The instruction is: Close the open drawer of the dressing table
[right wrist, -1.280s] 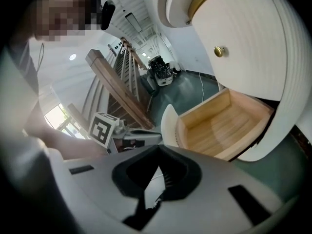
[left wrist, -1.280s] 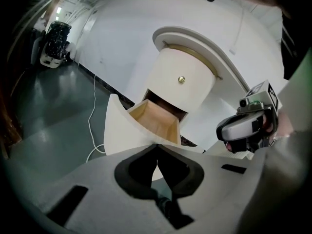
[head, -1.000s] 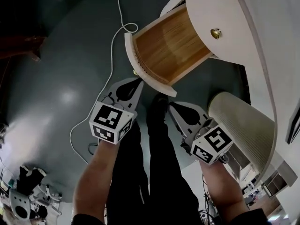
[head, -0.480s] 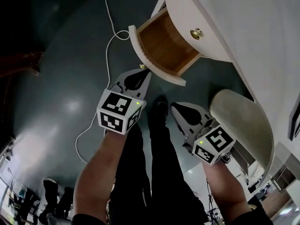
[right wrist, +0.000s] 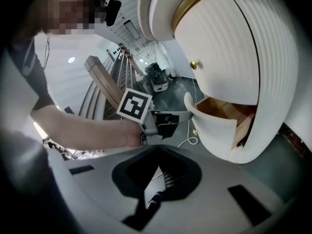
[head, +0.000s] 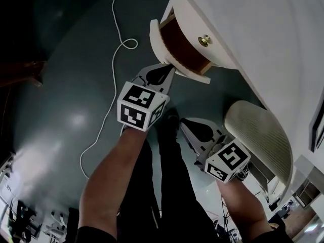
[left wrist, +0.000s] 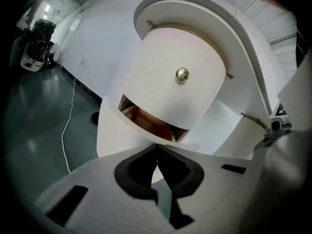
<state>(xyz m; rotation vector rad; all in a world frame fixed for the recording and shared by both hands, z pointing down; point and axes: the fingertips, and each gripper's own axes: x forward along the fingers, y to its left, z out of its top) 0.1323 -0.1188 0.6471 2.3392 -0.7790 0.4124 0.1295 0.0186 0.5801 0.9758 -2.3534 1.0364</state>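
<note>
Drawer (head: pixel 161 43) slides inward: second ago wide open, whole wooden inside on show; half second ago less; now only narrow band of wood visible under cabinet front. Left gripper (head: pixel 171 69) advances with it, jaws together, tips now right at drawer's curved white front. Left forearm reaches further out from body.

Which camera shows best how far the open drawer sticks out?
Right gripper view: it sees the drawer side-on, wood interior exposed. Head view shows it from above, left gripper at its front. Left gripper view shows only its front panel and a gap.
</note>
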